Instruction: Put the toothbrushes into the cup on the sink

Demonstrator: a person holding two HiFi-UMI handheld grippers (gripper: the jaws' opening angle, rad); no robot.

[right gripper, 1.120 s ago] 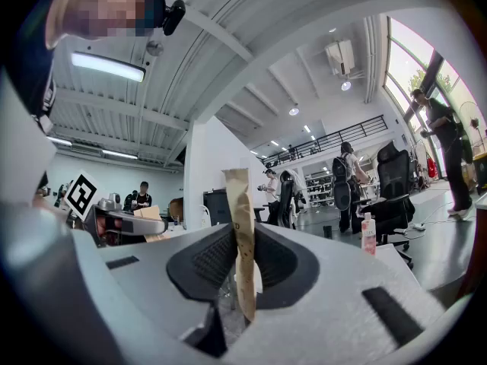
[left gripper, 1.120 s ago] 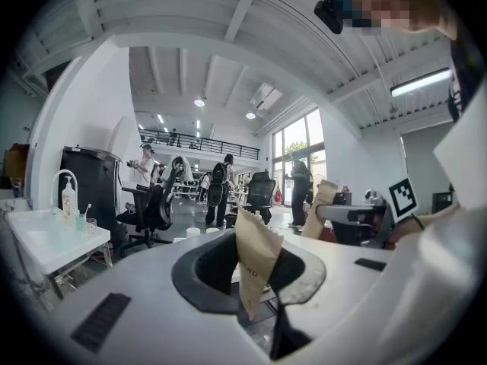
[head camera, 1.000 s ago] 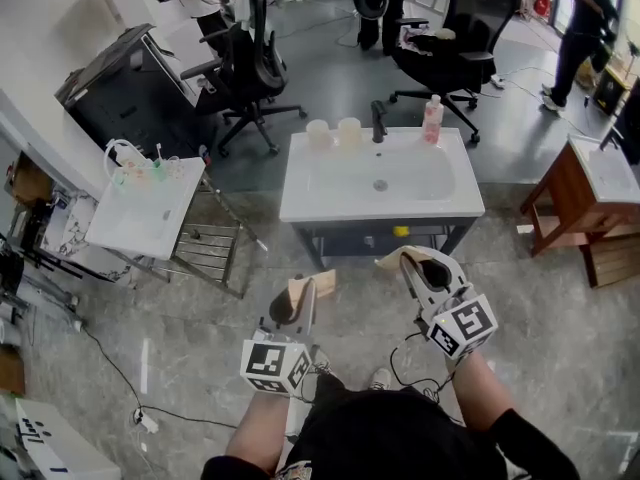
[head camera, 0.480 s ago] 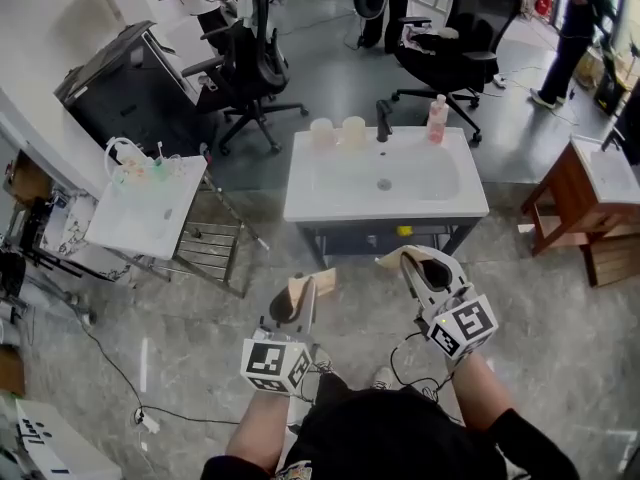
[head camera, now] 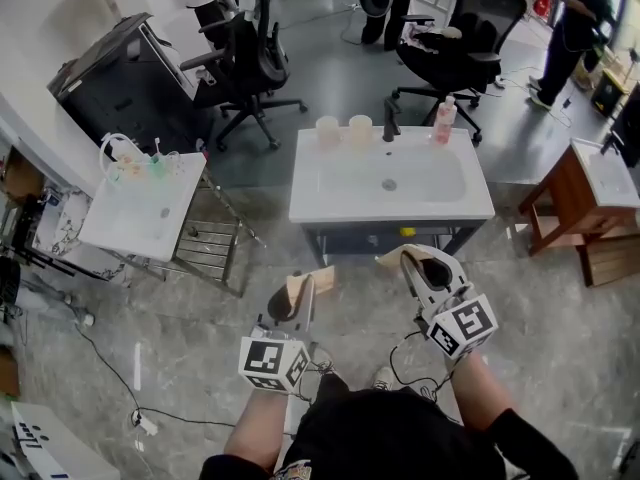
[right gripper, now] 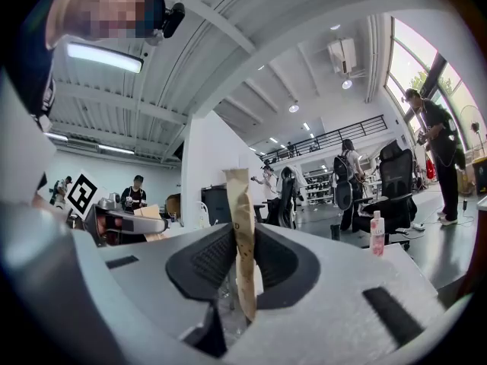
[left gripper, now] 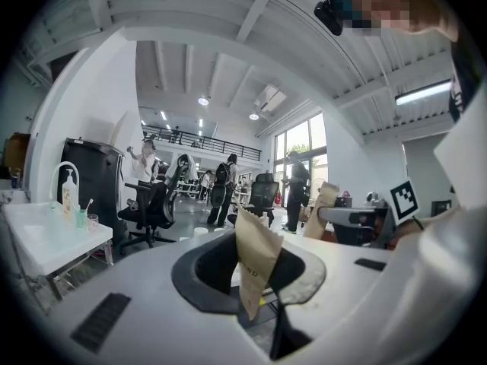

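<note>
A white sink (head camera: pixel 330 206) stands ahead of me, with two pale cups (head camera: pixel 327 131) (head camera: pixel 360 128) at its back rim next to the dark faucet (head camera: pixel 390 118). My left gripper (head camera: pixel 298 299) is held level in front of my body, short of the sink, shut on a tan paper-wrapped toothbrush (head camera: pixel 303 286) (left gripper: pixel 256 258). My right gripper (head camera: pixel 415 266) is beside it, also short of the sink, shut on a second tan paper-wrapped toothbrush (head camera: pixel 393 258) (right gripper: pixel 242 234). Each packet sticks out past the jaws.
A pink bottle (head camera: pixel 445 120) stands at the sink's back right. A smaller white basin on a metal rack (head camera: pixel 140 208) is to the left, a wooden stand (head camera: pixel 560 208) to the right. Office chairs (head camera: pixel 250 58) and a person (head camera: pixel 570 28) are beyond the sink.
The sink has drawn slightly nearer in the head view as I and both grippers moved toward it. Both packets stay clamped as before.
</note>
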